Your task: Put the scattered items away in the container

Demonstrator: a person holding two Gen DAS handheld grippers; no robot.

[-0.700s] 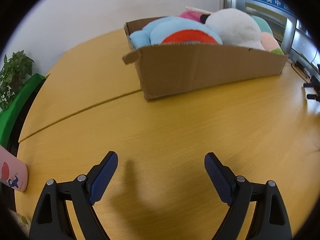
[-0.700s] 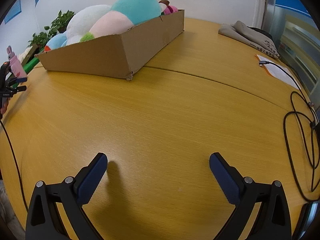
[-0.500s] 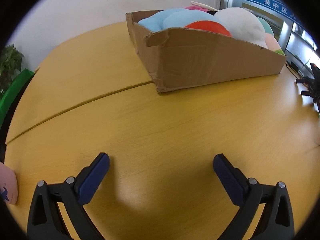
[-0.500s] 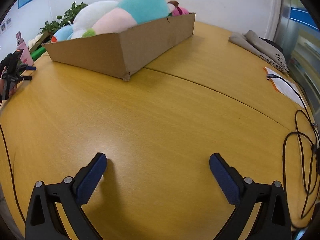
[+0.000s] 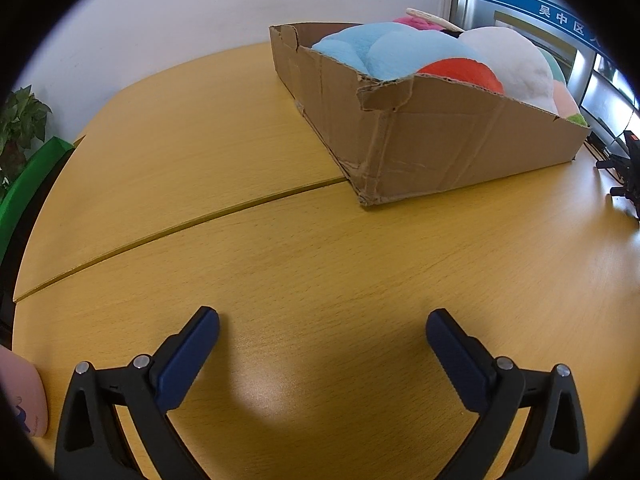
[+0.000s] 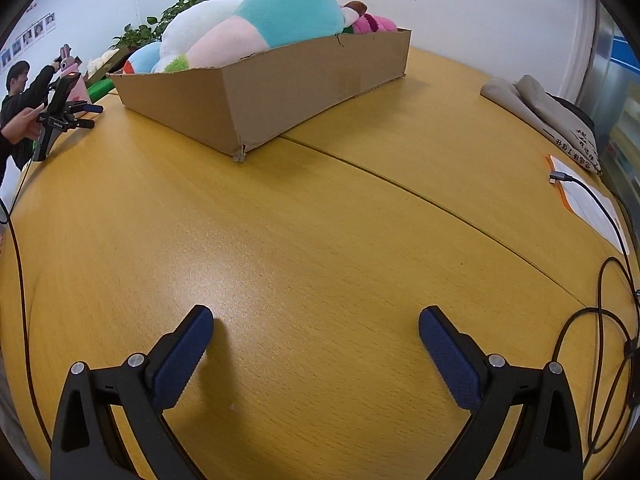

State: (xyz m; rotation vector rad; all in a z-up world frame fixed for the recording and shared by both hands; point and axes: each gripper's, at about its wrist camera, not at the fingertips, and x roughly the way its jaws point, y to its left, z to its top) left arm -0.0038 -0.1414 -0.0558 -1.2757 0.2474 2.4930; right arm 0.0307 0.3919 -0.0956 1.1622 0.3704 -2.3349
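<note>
i have both grippers empty, hovering low over the yellow table. the left gripper has its jaws spread wide with nothing between them, and the right gripper is the same, only bare wood under it.

the cardboard box sits on the table ahead of both tools, well apart from either. it is heaped above its rim with plush toys: a light blue plush, a red one and a white one from my left view, and a teal and pink plush on top from my right view. my guess is that the tidying is nearly finished, since no loose toy lies on the open table in front of me.

one candidate remains: a pink item at the very left edge of the left view, partly cut off, so i cannot tell what it is.

if it is plush, i expect it to be light, soft and squashy, not fragile and not slippery. i would pinch a thick fold of the body instead of a thin ear or limb, closing deep so the fabric bunches between the pads. the box wall looks torn and creased at the near corner, so i would drop things in from above without pushing against it.
</note>
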